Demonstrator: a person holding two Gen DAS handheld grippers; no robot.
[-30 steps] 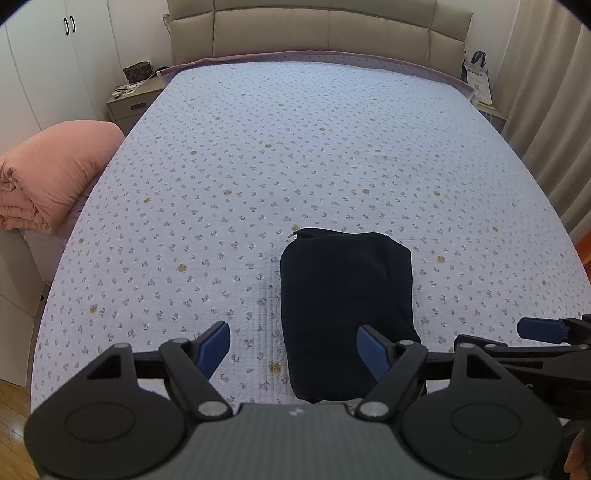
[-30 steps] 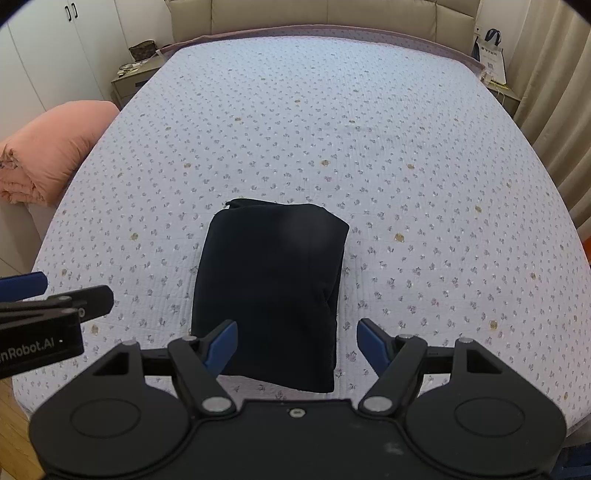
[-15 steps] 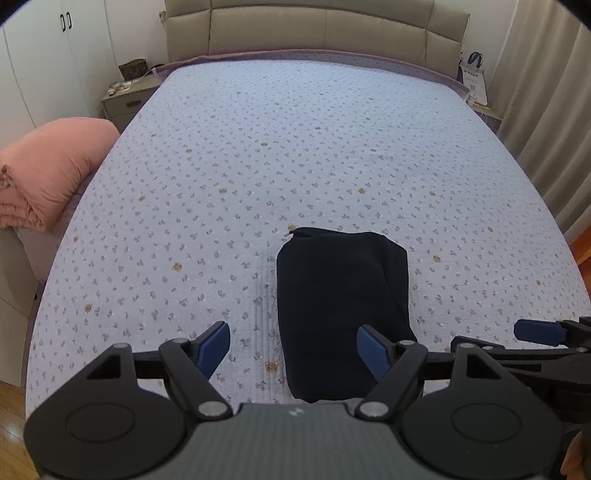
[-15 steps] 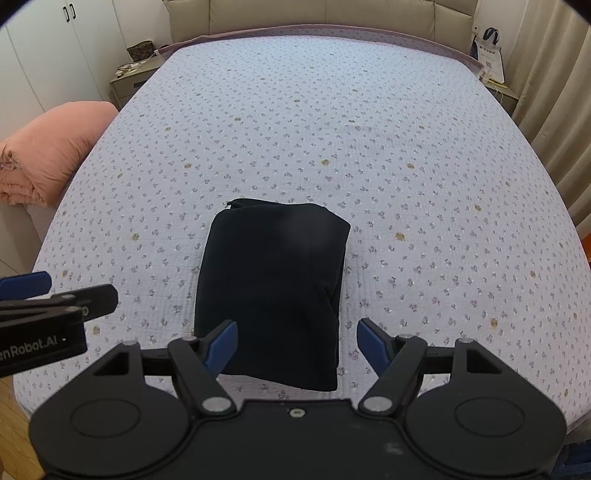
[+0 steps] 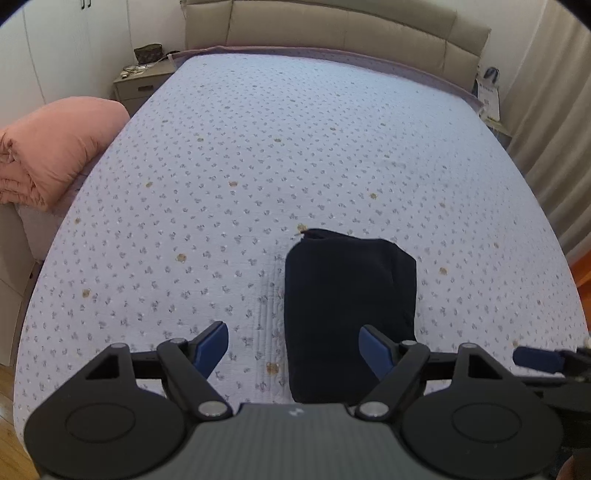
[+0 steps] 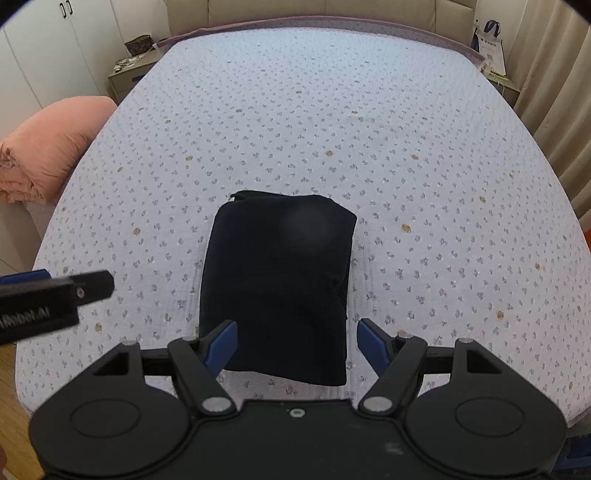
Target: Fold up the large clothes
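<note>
Right gripper (image 6: 295,341) jaws spread wide, nothing between the blue pads (image 6: 221,345), hovering above the near end of a folded dark garment (image 6: 277,284). Garment lies flat in a neat rectangle on the floral bedspread (image 6: 424,147), near the bed's front edge. Left gripper (image 6: 55,295) pokes in from the left side, apart from the garment. Pink duvet (image 6: 48,147) bundled left of the bed, nightstand (image 6: 129,75) and beige headboard (image 6: 314,11) at the far end

Left tool (image 5: 293,345) drifted sideways — folded garment (image 5: 349,314) sits further right.
</note>
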